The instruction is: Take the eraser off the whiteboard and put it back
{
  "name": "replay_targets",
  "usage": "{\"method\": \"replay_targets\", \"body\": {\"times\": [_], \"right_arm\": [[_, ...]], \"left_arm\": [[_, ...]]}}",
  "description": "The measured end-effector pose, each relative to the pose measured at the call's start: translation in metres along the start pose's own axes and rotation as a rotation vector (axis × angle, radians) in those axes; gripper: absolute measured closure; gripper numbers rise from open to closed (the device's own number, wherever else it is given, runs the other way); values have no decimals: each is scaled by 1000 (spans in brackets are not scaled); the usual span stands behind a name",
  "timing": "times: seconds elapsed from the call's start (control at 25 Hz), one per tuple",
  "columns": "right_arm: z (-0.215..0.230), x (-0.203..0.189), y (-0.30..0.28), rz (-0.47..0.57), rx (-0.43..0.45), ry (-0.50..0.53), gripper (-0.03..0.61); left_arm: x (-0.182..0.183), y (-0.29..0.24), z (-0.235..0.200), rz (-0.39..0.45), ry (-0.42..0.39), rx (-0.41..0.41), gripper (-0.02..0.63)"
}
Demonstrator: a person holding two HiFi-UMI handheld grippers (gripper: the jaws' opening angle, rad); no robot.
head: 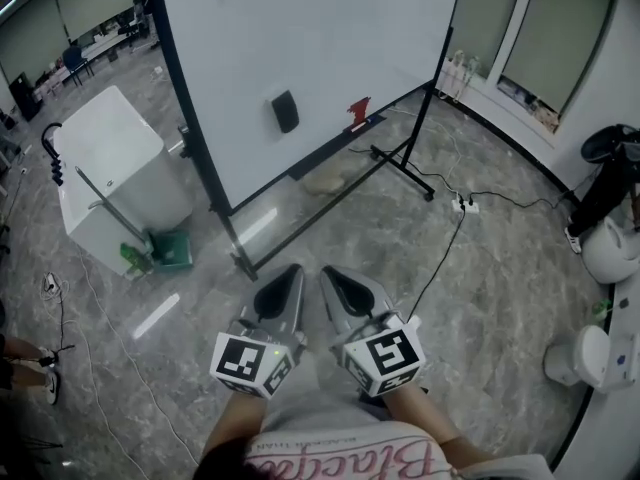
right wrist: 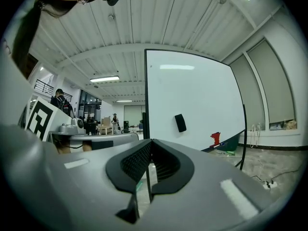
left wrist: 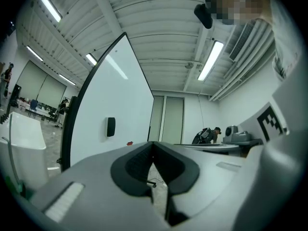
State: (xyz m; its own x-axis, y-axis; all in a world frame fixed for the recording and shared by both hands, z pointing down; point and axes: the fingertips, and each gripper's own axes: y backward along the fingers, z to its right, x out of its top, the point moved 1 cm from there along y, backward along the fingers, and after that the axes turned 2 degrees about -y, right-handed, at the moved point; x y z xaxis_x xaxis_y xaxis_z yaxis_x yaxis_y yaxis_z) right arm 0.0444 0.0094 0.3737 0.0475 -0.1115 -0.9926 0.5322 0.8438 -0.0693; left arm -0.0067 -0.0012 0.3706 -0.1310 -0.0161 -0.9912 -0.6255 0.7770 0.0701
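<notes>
The black eraser [head: 285,111] clings to the face of the white whiteboard [head: 330,38], a little left of a small red item [head: 358,113] near the board's lower rail. Both grippers are held side by side low in the head view, well short of the board. My left gripper [head: 291,271] and my right gripper [head: 329,273] point level toward it, each shut with nothing between the pads. In the left gripper view the eraser [left wrist: 111,126] sits far ahead, left of the closed tips [left wrist: 153,144]. In the right gripper view the eraser [right wrist: 180,122] lies right of the tips [right wrist: 150,141].
The board stands on a black wheeled frame [head: 405,168]. A white cabinet [head: 115,173] with a green item [head: 170,250] at its foot stands to the left. A power strip [head: 465,205] and its cable lie on the floor to the right, with white machines [head: 600,353] further right.
</notes>
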Motion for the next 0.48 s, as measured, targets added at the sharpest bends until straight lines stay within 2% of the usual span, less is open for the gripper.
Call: {"method": "replay_targets", "body": {"times": [0.48], "right_arm": [[63, 30, -110, 2, -92, 46, 577]], "left_arm": [[19, -92, -89, 20, 14, -51, 614]]}}
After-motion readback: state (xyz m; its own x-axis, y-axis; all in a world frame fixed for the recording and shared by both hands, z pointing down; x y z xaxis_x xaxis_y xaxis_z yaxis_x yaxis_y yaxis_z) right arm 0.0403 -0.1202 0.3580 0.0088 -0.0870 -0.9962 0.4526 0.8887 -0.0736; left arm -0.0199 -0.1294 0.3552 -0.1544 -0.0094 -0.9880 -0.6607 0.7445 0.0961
